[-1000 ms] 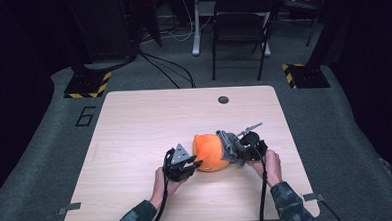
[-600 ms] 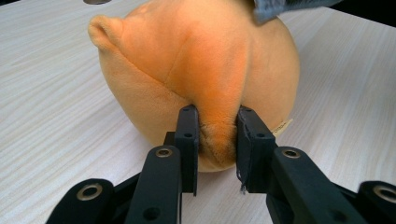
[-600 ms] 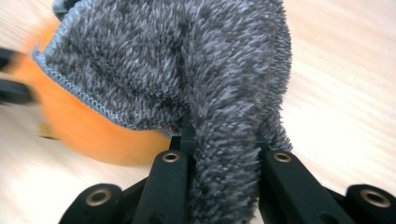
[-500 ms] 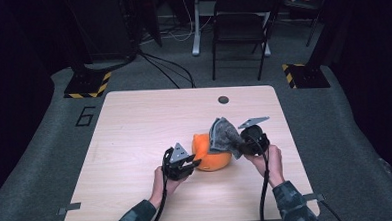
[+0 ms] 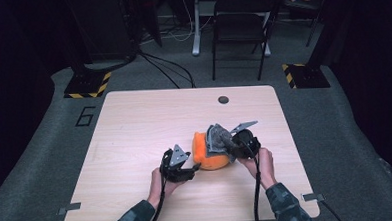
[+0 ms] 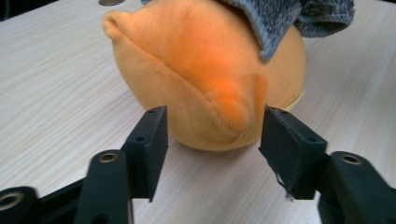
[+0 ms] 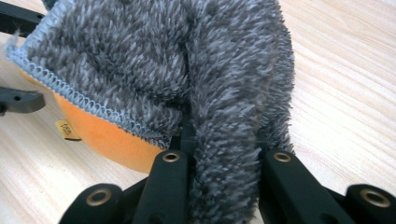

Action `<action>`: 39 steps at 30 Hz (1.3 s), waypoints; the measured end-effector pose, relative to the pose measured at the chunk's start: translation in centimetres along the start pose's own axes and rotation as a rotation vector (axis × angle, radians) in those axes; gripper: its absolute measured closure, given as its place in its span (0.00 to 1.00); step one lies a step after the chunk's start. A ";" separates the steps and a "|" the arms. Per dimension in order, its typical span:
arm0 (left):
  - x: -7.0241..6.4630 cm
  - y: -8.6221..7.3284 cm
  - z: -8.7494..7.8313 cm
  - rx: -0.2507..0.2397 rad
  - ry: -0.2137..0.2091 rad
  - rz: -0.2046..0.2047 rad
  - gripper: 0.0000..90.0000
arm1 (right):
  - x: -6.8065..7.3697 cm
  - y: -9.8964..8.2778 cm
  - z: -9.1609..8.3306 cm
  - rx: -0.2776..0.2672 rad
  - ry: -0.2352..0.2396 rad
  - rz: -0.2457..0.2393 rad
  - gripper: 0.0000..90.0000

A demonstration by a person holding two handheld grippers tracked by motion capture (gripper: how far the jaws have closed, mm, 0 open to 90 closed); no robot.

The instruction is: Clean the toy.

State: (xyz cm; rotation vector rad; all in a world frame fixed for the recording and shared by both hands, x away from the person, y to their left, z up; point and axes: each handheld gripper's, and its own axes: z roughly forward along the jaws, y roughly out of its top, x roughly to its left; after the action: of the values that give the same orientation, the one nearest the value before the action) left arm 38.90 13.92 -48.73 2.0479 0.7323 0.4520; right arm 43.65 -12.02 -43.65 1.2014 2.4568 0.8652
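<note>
A round orange plush toy (image 5: 209,154) lies on the wooden table (image 5: 134,123) near its front. A grey fuzzy cloth (image 5: 219,138) drapes over the toy's top right. My right gripper (image 5: 230,144) is shut on a bunched fold of that cloth (image 7: 187,60), with the orange toy (image 7: 107,133) below it. My left gripper (image 5: 194,166) sits at the toy's front left. Its jaws have just been opening and now stand open (image 6: 212,135) on either side of a seam bulge of the toy (image 6: 205,60), not pressing on it. The cloth's edge (image 6: 289,18) hangs over the toy's top.
A dark round grommet (image 5: 223,100) sits near the table's far edge. Behind the table are a folding chair (image 5: 240,28), two striped floor weights (image 5: 88,85) and cables. Bare tabletop stretches to the left and far side of the toy.
My right gripper has risen a little, pulling the grey cloth up off the toy. My left gripper stayed in place and its jaws have spread apart.
</note>
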 end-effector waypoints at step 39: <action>-0.4 1.9 0.6 -0.009 -0.049 -0.129 0.82 | 4.2 1.5 -0.9 -0.069 0.017 -0.097 0.86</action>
State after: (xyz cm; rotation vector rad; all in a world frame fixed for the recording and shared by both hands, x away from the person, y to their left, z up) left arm 39.56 12.39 -47.46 1.9831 0.8254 0.3303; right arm 41.57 -8.41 -41.98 1.0461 2.4547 0.9284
